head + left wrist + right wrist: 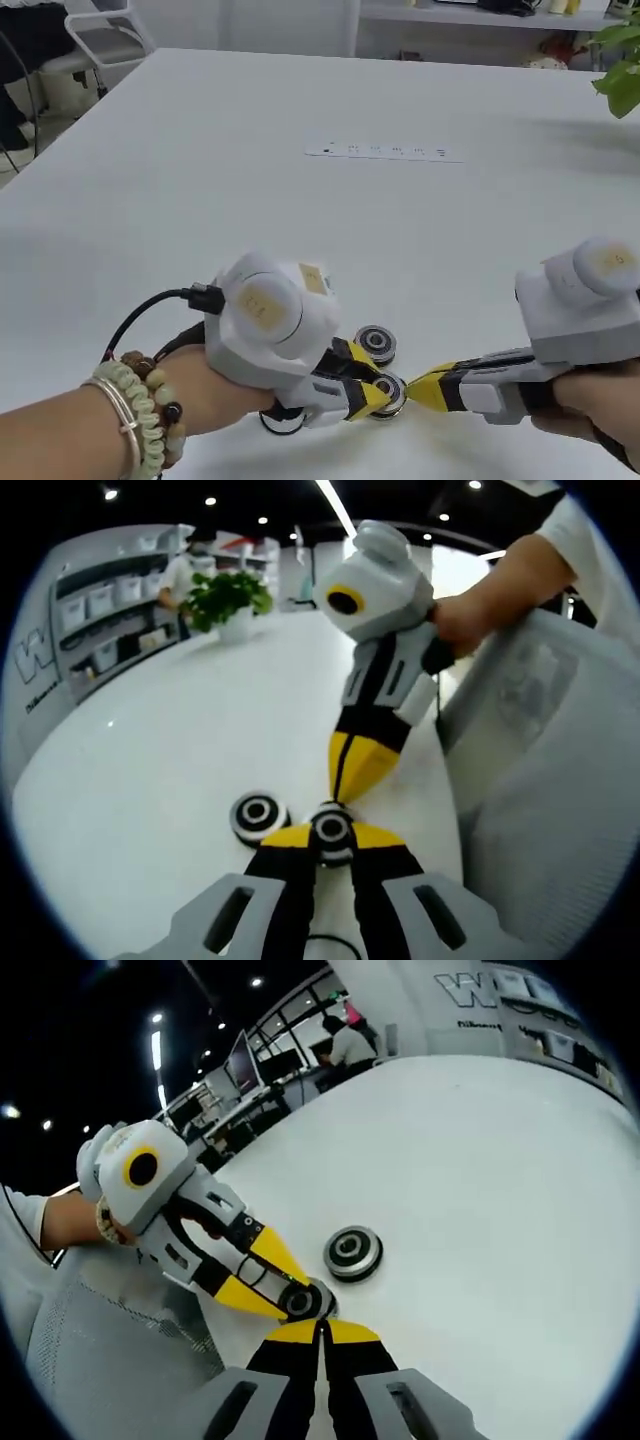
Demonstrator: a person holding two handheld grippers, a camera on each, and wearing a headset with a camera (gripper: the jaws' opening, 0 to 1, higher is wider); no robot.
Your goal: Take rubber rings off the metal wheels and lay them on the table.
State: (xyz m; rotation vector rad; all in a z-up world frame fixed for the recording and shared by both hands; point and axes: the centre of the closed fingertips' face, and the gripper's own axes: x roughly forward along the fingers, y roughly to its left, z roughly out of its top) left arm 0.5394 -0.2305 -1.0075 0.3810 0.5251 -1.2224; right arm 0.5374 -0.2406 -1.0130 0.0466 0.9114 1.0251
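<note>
A metal wheel with a black rubber ring sits between the yellow jaws of my left gripper, which is shut on it near the table's front edge. In the left gripper view the same wheel is clamped at the jaw tips. My right gripper comes in from the right, shut, its yellow point touching the wheel's rim. In the right gripper view the shut tips meet the wheel. Whether they pinch the ring I cannot tell. A second ringed wheel lies flat just beyond.
A white power strip lies mid-table. A round black-and-white piece shows under the left gripper. A plant stands at the far right edge, a chair at the far left. The white table stretches ahead.
</note>
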